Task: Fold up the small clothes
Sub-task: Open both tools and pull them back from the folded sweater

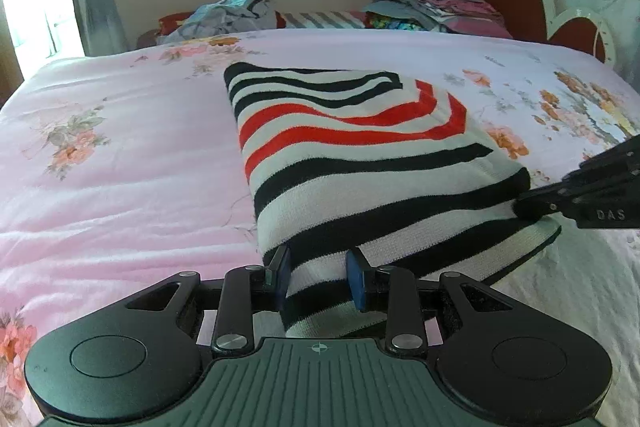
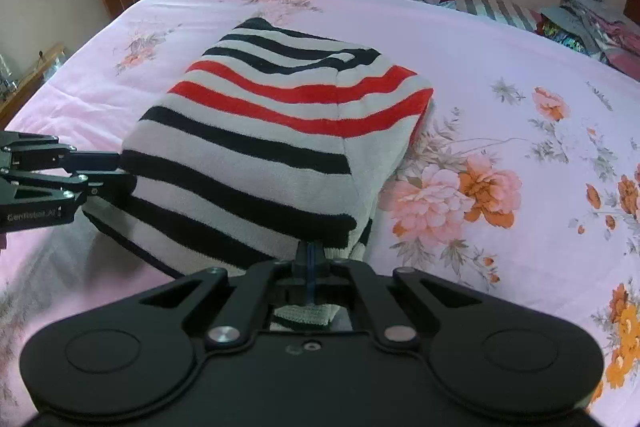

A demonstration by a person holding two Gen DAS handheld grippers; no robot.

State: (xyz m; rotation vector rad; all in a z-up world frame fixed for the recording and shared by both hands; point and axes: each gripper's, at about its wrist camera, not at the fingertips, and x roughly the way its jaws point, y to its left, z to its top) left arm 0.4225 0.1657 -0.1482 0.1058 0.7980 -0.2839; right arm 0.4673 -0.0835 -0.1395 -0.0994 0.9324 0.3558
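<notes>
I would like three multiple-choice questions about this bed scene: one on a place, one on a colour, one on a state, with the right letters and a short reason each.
1. Where does the striped garment lie?
A. on the flowered bedspread
B. on the wooden door
C. on the windowsill

2. Which stripe colours does it show on white?
A. green and yellow
B. black and red
C. blue only

3. How is the right gripper?
A. wide open
B. shut on the garment's near edge
C. away from the cloth

Answers: 1 A, it rests on the bedspread. 2 B, black and red bands show. 3 B, its fingers meet with cloth pinched between.
</notes>
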